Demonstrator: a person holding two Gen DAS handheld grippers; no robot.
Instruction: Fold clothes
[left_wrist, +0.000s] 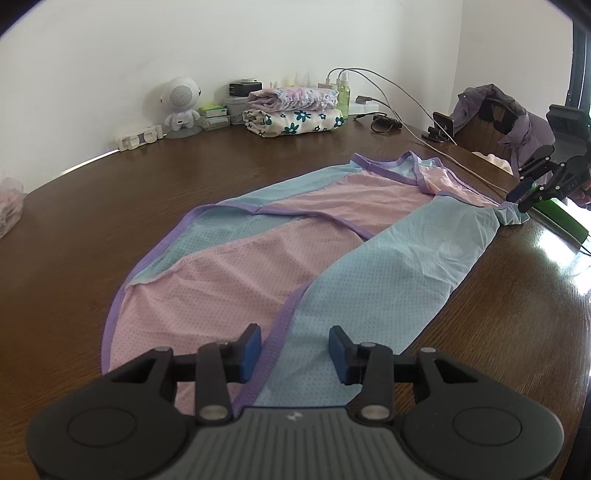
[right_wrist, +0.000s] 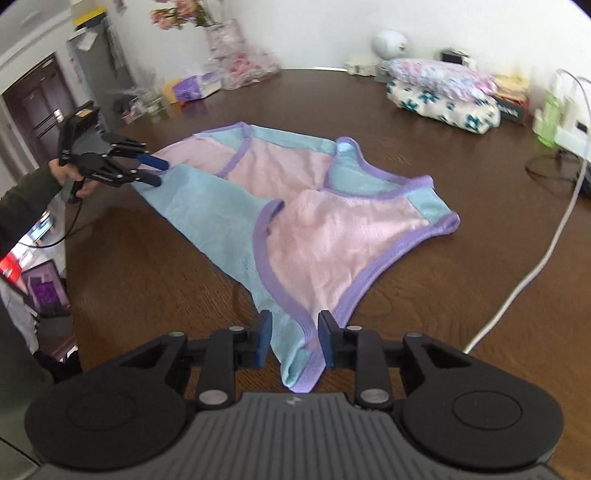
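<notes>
A thin, dotted-mesh sleeveless garment (left_wrist: 280, 236) in pink and pale blue panels, bound in purple ribbed trim, lies spread lengthwise across a dark brown wood-grain tabletop (left_wrist: 110, 206), creased and partly folded over itself. The left gripper (left_wrist: 295, 354), black with blue rubber pads, hovers at one end with its fingers parted, the hem lying between them untouched by either pad. At the opposite end the right gripper (right_wrist: 293, 338) stands with its fingers apart on either side of a bunched blue-and-purple corner; whether the pads press the cloth cannot be told. Behind, against the white wall, sit a stack of folded floral fabrics (left_wrist: 295, 110), a rounded white robot-shaped speaker (left_wrist: 181, 105) and trailing white charging cables (left_wrist: 406, 110).
</notes>
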